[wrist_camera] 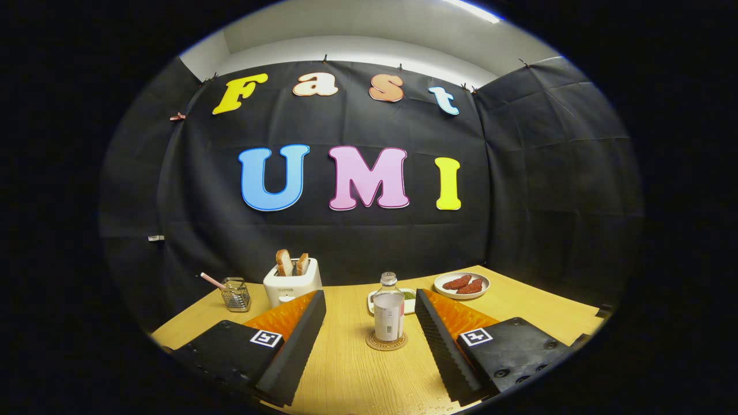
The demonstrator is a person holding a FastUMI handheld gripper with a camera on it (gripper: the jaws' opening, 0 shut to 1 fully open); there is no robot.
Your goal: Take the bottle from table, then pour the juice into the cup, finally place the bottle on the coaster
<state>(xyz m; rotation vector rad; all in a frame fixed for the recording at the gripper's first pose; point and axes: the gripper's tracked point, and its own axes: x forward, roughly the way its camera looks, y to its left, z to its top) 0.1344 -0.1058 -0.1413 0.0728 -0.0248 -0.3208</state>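
The claw (370, 323) is standing wide, both fingers (300, 340) well apart from the bottle (388, 314) and pressing on nothing. The bottle is standing upright on the coaster (386, 343), between the fingers and a little ahead of them, on the wooden table (346, 374). Judging by that, the placing step is looking done and the claw is free to draw away. The risk from here is lying in how it leaves: the bottle is sitting nearer the right finger than the left, so a sideways swing or a twist of the hand could be clipping its side and tipping it or sliding it off the coaster. A straight pull back along the fingers is looking safest. Whether a cap is on the neck is too small to tell; if it is open, a knock could be spilling what is left. A white dish (410, 300) is sitting just behind the bottle, and a toppling bottle could be landing on it. Farther off, a toaster (291, 285) with bread, a wire holder (236, 294) and a plate (462, 285) of red food are standing well clear of the fingers.
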